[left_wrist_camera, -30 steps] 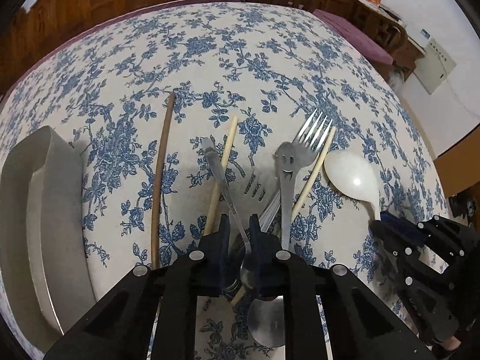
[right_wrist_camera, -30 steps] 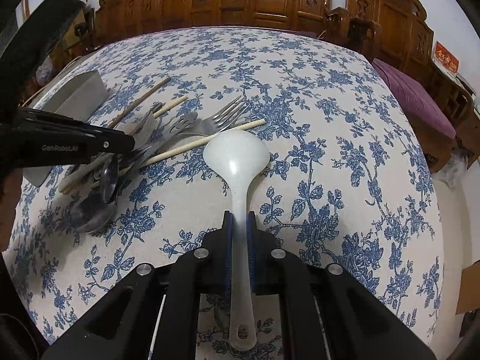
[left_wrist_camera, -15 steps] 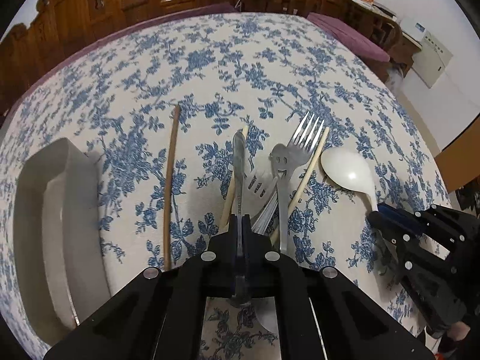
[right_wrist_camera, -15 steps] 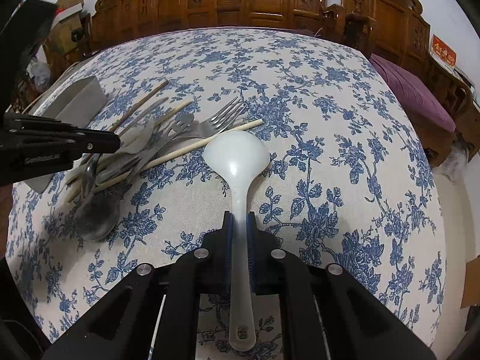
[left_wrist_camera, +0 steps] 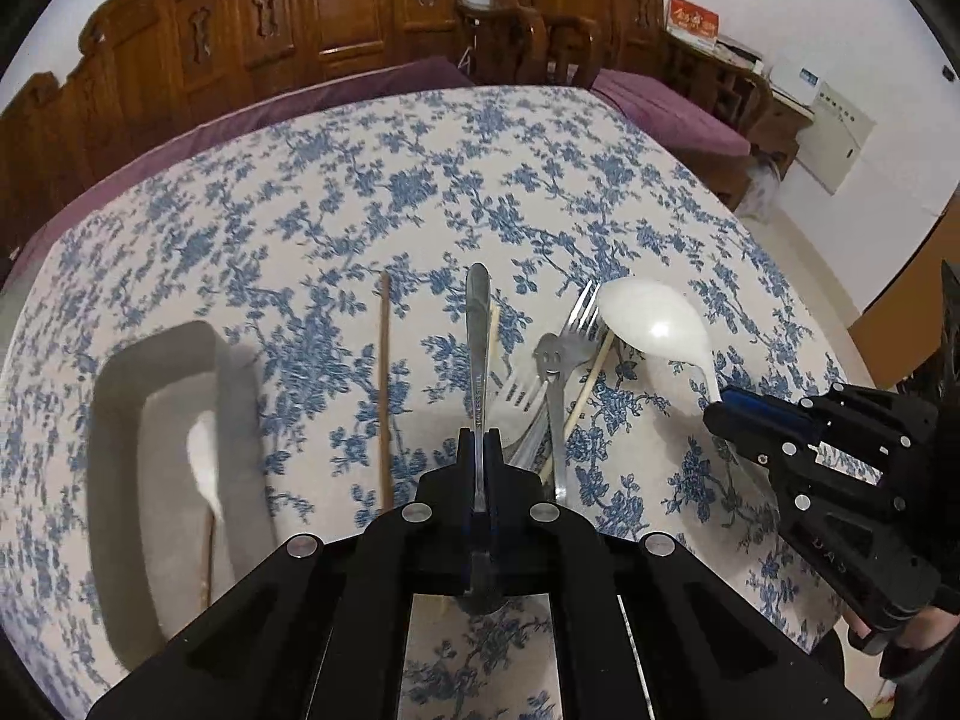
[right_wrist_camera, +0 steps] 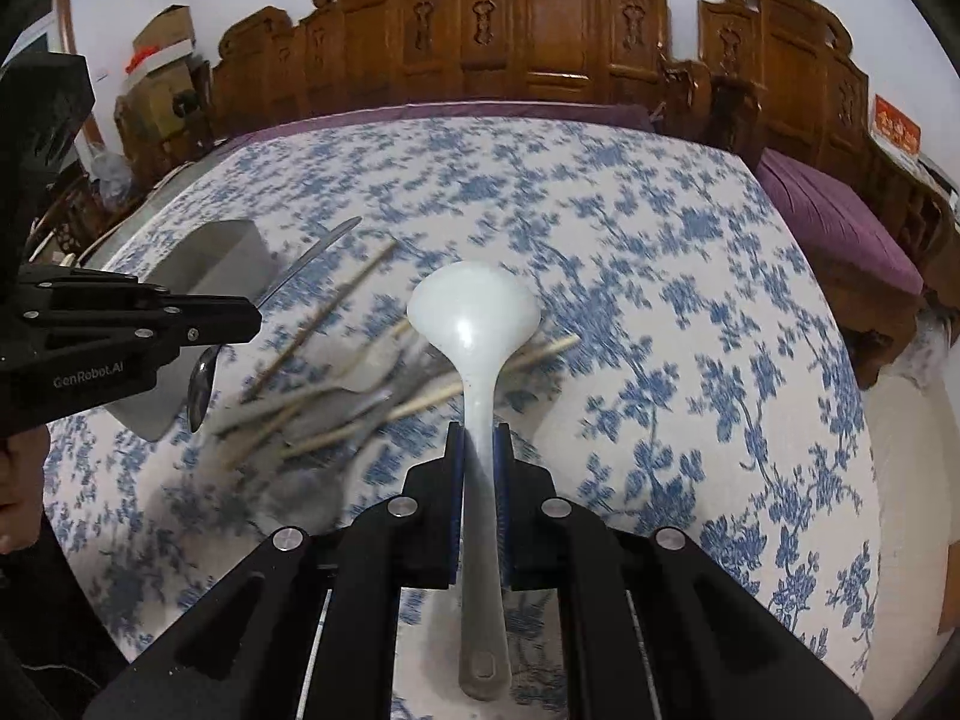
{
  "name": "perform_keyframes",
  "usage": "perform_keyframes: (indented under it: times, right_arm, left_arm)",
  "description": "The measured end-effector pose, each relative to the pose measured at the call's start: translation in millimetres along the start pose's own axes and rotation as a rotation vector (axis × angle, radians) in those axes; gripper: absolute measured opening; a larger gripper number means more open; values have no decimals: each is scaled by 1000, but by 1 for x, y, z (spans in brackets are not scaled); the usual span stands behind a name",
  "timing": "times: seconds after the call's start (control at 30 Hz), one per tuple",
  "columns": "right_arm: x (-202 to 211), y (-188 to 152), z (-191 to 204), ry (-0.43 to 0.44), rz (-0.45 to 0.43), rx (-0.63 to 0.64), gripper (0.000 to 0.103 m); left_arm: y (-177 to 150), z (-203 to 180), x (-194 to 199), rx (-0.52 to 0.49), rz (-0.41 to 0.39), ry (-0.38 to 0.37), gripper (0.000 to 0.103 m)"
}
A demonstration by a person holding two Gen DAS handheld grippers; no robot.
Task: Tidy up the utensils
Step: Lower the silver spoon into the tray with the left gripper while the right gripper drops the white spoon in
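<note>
Left wrist view. My left tongs [left_wrist_camera: 480, 450] are pressed together on the handle of a stainless steel spoon [left_wrist_camera: 478, 348], which a second ago lay in the heap with the fingers still spread around it. The handle now points away from me, clear of the cloth, its bowl tucked under the tongs near me. The spoon is off the pile, so one utensil is on its way to sorting. To the left sits the grey tray [left_wrist_camera: 120, 420] with a white spoon [left_wrist_camera: 204, 456] already in it; I judge that to be the drop-off. Left behind on the worktop [left_wrist_camera: 420, 180]: a dark chopstick [left_wrist_camera: 384, 384], a pale chopstick [left_wrist_camera: 591, 381], two forks [left_wrist_camera: 576, 330] and a smiley-face utensil [left_wrist_camera: 551, 372], lying close together and partly crossed. At far right my right tongs [left_wrist_camera: 729, 405] carry the white ladle spoon [left_wrist_camera: 654, 324], raised above the cloth where before it rested flat.

Right wrist view. The right tongs [right_wrist_camera: 479, 438] are pinching the white ladle spoon [right_wrist_camera: 477, 324] by its handle, bowl forward and lifted; grip unchanged, height gained. The heap below is motion-blurred. The left tongs [right_wrist_camera: 240, 318] show at left with the metal spoon bowl [right_wrist_camera: 203, 378] hanging beneath, in front of the tray [right_wrist_camera: 216, 252].

Surface and room: blue floral tablecloth over a purple underlay; carved wooden chairs [right_wrist_camera: 540, 48] ring the far side; white walls, cardboard boxes [right_wrist_camera: 162, 42] far left.
</note>
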State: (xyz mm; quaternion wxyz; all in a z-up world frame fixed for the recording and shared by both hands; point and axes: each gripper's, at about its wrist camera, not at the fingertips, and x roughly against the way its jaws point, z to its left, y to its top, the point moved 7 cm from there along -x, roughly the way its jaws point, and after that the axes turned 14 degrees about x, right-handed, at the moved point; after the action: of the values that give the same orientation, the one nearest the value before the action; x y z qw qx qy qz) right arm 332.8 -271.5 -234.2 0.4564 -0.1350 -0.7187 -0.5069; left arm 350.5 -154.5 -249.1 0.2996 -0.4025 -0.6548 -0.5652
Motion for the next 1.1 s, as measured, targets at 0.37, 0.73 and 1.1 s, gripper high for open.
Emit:
perform_keyframes:
  times: [0.37,0.73,1.1]
  right_arm:
    - [14,48,49,17,-39,74,11]
    - [13,88,116,63,-67,139,11]
    - [1,112,171,104,-72,196,11]
  left_arm:
    - [4,52,42,21,-57,-19,2]
    - [3,106,71,38,-106,-26,2]
    - [-7,158,63,76,-126,-4,2]
